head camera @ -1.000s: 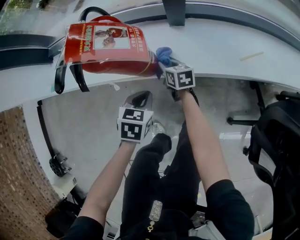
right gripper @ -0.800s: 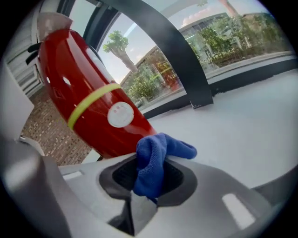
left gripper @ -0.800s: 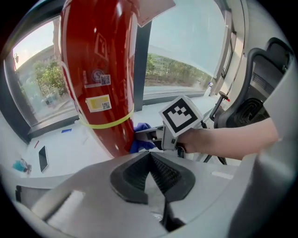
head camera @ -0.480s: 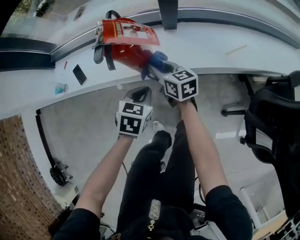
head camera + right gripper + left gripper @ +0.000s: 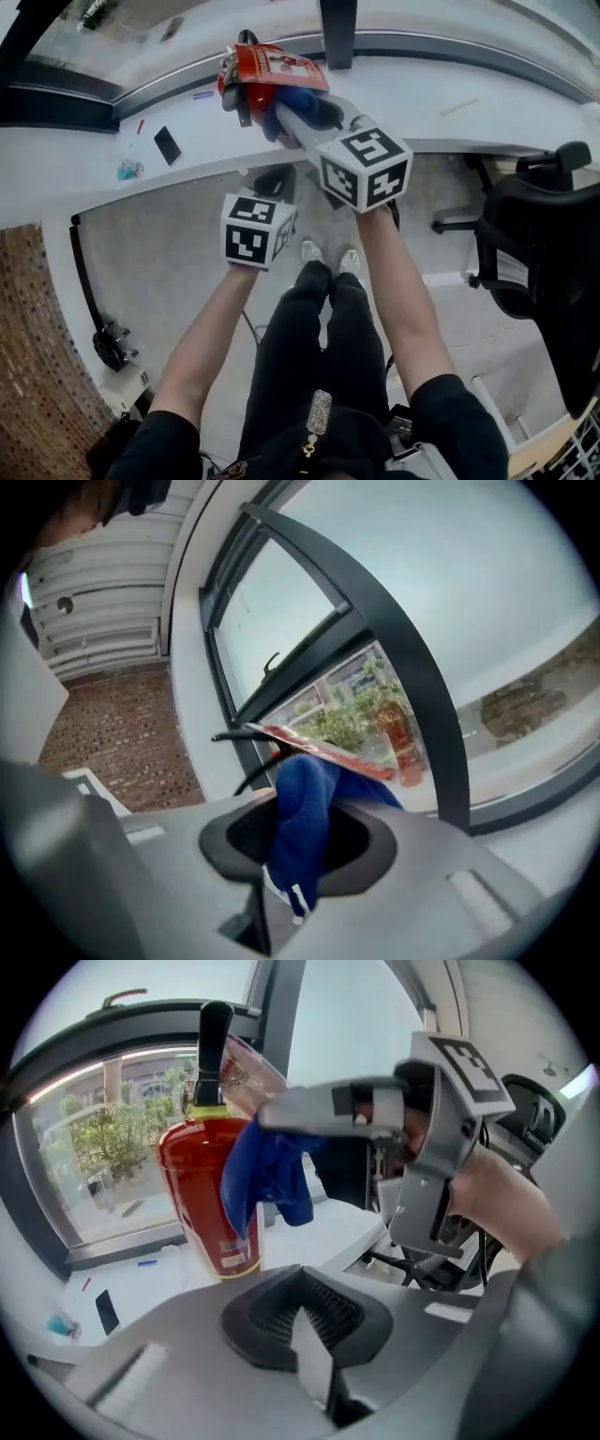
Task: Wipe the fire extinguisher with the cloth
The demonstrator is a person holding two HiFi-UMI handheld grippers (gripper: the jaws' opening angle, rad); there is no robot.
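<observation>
A red fire extinguisher (image 5: 251,94) (image 5: 202,1194) with a black handle stands upright on the white ledge (image 5: 422,108) by the window. A laminated red card (image 5: 279,64) (image 5: 323,747) hangs from its top. My right gripper (image 5: 284,117) (image 5: 272,1119) (image 5: 300,850) is shut on a blue cloth (image 5: 300,99) (image 5: 267,1176) (image 5: 302,817). The cloth hangs beside the extinguisher's upper body, just under the card. My left gripper (image 5: 278,184) (image 5: 305,1314) is shut on nothing, lower and nearer me than the ledge's front edge.
On the ledge to the left lie a black phone (image 5: 168,144) (image 5: 107,1311) and a small teal item (image 5: 127,170). A thin stick (image 5: 464,106) lies at the right. A dark window post (image 5: 337,23) rises behind the extinguisher. A black chair (image 5: 544,253) stands at the right.
The right gripper has risen with the cloth, from the extinguisher's lower end to near its top. The left gripper has risen too, still shut. The head view now shows the extinguisher smaller and farther off.
</observation>
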